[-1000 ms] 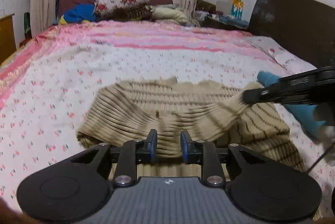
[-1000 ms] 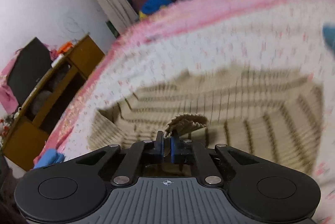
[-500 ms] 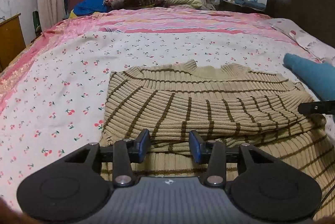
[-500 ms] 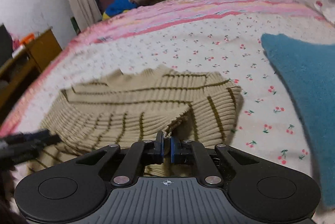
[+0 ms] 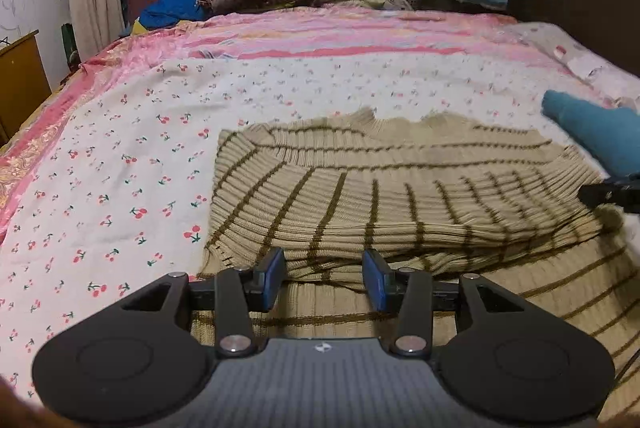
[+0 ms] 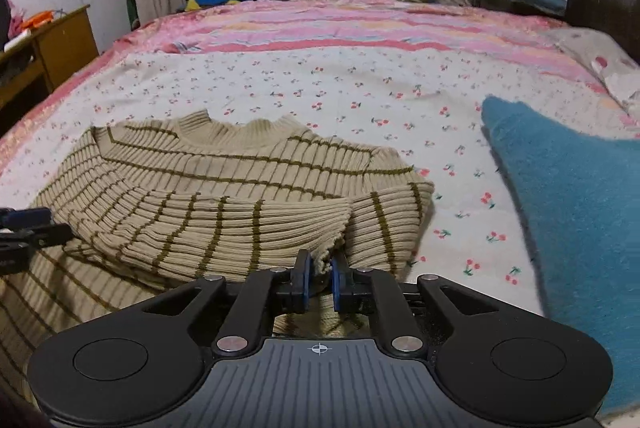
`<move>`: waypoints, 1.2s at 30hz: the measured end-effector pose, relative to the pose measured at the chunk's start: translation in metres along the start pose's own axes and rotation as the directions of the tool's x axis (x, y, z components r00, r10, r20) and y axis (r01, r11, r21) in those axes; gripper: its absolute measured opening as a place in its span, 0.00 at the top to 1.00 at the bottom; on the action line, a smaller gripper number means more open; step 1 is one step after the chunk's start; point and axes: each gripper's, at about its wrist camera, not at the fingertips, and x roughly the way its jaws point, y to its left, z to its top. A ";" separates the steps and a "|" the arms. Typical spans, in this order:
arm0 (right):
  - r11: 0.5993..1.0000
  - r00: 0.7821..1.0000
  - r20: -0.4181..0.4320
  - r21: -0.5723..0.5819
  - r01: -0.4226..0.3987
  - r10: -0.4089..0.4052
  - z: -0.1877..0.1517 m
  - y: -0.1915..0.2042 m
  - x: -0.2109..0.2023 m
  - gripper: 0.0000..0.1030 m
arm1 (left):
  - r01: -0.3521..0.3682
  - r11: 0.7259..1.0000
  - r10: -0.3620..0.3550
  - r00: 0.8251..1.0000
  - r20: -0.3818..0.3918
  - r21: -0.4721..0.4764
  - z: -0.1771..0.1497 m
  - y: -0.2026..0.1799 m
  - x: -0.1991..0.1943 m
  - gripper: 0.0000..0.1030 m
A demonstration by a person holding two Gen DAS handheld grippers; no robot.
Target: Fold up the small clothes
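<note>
Right wrist view shows the striped beige sweater [image 6: 224,196] lying folded on the cherry-print bed [image 6: 360,88], centre-left of frame, its cuff between the opening right tongs [image 6: 319,282]. Left wrist view shows the left tongs [image 5: 325,278] parted, gripping nothing, over the sweater's lower edge. A blue garment [image 6: 568,212] lies right.
</note>
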 end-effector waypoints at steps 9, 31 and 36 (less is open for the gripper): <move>0.999 0.996 0.072 -0.012 0.045 -0.044 0.008 -0.005 -0.030 0.85 | 0.021 1.000 -0.020 0.996 0.085 -0.013 0.020 -0.002 -0.018 0.53; 0.990 0.997 0.009 -0.119 -0.081 0.083 0.013 0.038 0.002 0.83 | 0.023 0.999 -0.023 1.000 -0.009 0.046 0.016 -0.018 0.008 0.51; 0.991 0.995 -0.080 -0.115 -0.066 0.057 0.012 0.042 0.028 0.83 | -0.003 0.998 0.007 0.998 -0.057 0.064 0.014 -0.022 0.021 0.50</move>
